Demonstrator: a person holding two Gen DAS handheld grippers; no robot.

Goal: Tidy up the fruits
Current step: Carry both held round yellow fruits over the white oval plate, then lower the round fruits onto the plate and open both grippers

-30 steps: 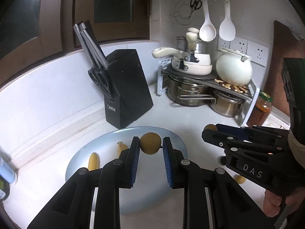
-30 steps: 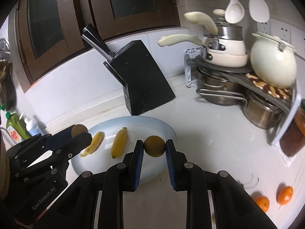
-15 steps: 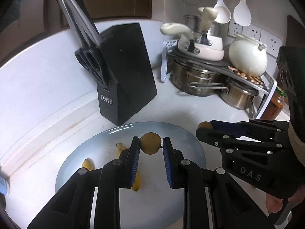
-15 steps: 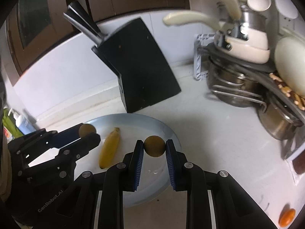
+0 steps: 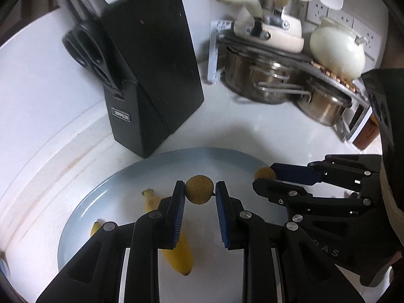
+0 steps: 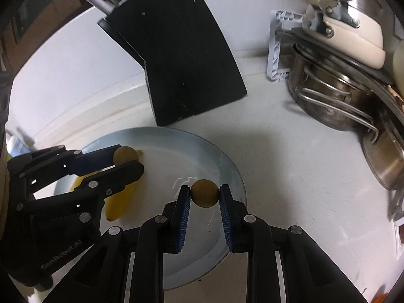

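Observation:
My left gripper (image 5: 199, 189) is shut on a small round brown fruit (image 5: 199, 190) and holds it over the pale blue plate (image 5: 214, 159). My right gripper (image 6: 204, 194) is shut on a second round brown fruit (image 6: 204, 193) over the plate's right side (image 6: 227, 166). Two yellow bananas lie on the plate: one (image 5: 176, 250) under the left fingers, another (image 5: 94, 228) at the left rim, mostly hidden. In the right wrist view the left gripper (image 6: 126, 157) covers part of a banana (image 6: 118, 204). The right gripper with its fruit also shows in the left wrist view (image 5: 263, 175).
A black knife block (image 5: 149, 80) with scissors stands just behind the plate on the white counter (image 6: 290, 166). A rack with steel pots (image 5: 267, 78), a white pan and a white teapot (image 5: 335, 50) fills the back right corner. A jar (image 5: 366, 133) stands at the right.
Both grippers have moved forward and lower over the plate, each still holding its brown fruit. The knife block and pots look closer and larger.

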